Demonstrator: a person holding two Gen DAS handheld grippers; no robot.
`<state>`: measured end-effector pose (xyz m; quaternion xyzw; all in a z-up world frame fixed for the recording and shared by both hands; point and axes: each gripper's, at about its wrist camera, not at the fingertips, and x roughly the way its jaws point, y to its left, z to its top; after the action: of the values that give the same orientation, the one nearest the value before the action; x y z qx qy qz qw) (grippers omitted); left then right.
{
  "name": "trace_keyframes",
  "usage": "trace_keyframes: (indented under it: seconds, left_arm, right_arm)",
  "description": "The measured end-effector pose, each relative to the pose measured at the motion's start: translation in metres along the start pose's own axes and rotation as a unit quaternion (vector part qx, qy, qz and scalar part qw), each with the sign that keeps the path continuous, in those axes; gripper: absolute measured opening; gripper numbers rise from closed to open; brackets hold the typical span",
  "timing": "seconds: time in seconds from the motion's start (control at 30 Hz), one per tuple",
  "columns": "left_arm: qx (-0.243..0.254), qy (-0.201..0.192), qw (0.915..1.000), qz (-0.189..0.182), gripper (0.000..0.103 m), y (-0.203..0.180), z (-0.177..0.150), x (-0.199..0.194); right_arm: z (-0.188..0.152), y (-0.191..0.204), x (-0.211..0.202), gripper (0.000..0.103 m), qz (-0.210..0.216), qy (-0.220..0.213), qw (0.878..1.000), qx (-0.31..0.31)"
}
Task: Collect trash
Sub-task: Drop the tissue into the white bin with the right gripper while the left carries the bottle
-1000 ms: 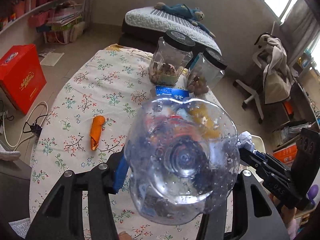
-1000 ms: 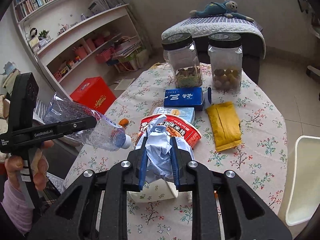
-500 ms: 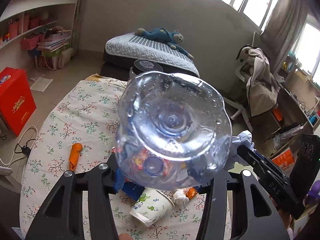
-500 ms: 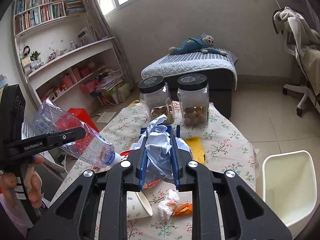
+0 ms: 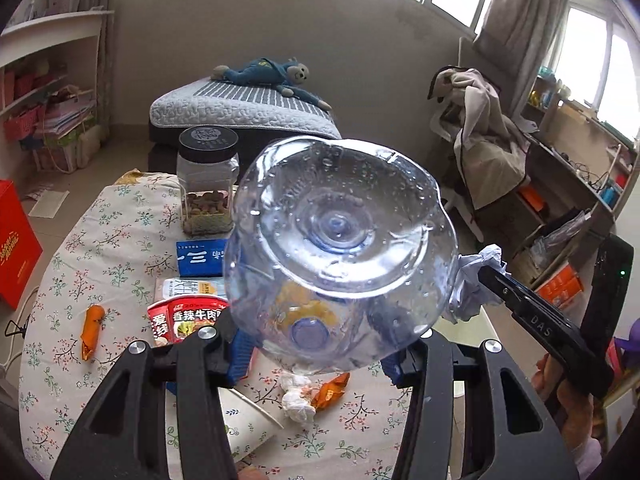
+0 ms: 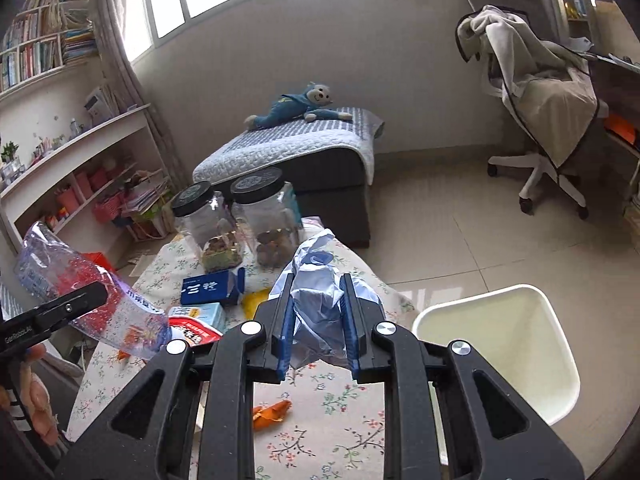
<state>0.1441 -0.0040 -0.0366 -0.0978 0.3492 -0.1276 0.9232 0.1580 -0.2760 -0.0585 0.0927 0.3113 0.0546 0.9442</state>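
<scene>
Left cam: left gripper (image 5: 320, 344) is clamped on a clear bottle (image 5: 340, 248), base toward the lens, up over the table (image 5: 120, 216) and its wrappers. Right cam: right gripper (image 6: 318, 312) is clenched tight on a blue wad (image 6: 316, 292), above the table edge with the white bin (image 6: 500, 344) just beside it.

Home bedroom/study: quilted bed (image 6: 296, 148) w/ plush monkey (image 6: 298, 108), bookshelves (image 6: 44, 56), desk chair (image 6: 540, 120) (clothes draped over it), floral-cloth table (image 5: 100, 240) w/ snack jars (image 6: 240, 224).
</scene>
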Motion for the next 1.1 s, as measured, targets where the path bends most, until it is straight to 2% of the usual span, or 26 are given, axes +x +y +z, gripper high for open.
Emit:
trace_keyframes:
  seconds: [0.13, 0.23, 0.3, 0.33, 0.37, 0.43, 0.57, 0.6, 0.67, 0.83, 1.1]
  left_arm:
    - [0.014, 0.012, 0.9997, -0.018, 0.050, -0.029, -0.003, 0.017]
    - [0.022, 0.024, 0.9989, -0.034, 0.050, -0.052, -0.004, 0.032]
    - [0.030, 0.030, 0.9981, -0.044, 0.050, -0.069, -0.005, 0.042]
    - [0.033, 0.034, 0.9977, -0.050, 0.050, -0.077, -0.006, 0.047]
    - [0.035, 0.037, 0.9971, -0.055, 0.050, -0.086, -0.006, 0.052]
    - [0.041, 0.045, 0.9959, -0.067, 0.050, -0.103, -0.005, 0.062]
    - [0.051, 0.061, 0.9932, -0.085, 0.050, -0.132, -0.008, 0.081]
    - [0.052, 0.066, 0.9924, -0.090, 0.050, -0.139, -0.009, 0.087]
    - [0.051, 0.079, 0.9907, -0.099, 0.050, -0.153, -0.013, 0.098]
    - [0.054, 0.109, 0.9865, -0.110, 0.050, -0.184, -0.025, 0.125]
    - [0.058, 0.155, 0.9775, -0.130, 0.051, -0.224, -0.041, 0.163]
  right_arm:
    - [0.001, -0.035, 0.008, 0.020, -0.057, 0.023, 0.997, 0.035]
    - [0.000, -0.060, 0.009, 0.020, -0.084, 0.035, 0.994, 0.067]
    - [0.000, -0.074, 0.008, 0.024, -0.108, 0.040, 0.990, 0.084]
    - [0.000, -0.080, 0.006, 0.033, -0.121, 0.036, 0.988, 0.093]
    - [0.001, -0.086, 0.002, 0.054, -0.133, 0.027, 0.985, 0.103]
    - [0.003, -0.094, -0.008, 0.067, -0.158, 0.004, 0.981, 0.117]
    - [0.010, -0.112, -0.025, 0.086, -0.203, -0.033, 0.969, 0.137]
    - [0.010, -0.112, -0.025, 0.087, -0.203, -0.033, 0.969, 0.137]
    - [0.013, -0.123, -0.035, 0.090, -0.226, -0.052, 0.962, 0.146]
    - [0.015, -0.141, -0.049, 0.094, -0.235, -0.071, 0.954, 0.170]
    - [0.017, -0.163, -0.066, 0.095, -0.249, -0.099, 0.941, 0.204]
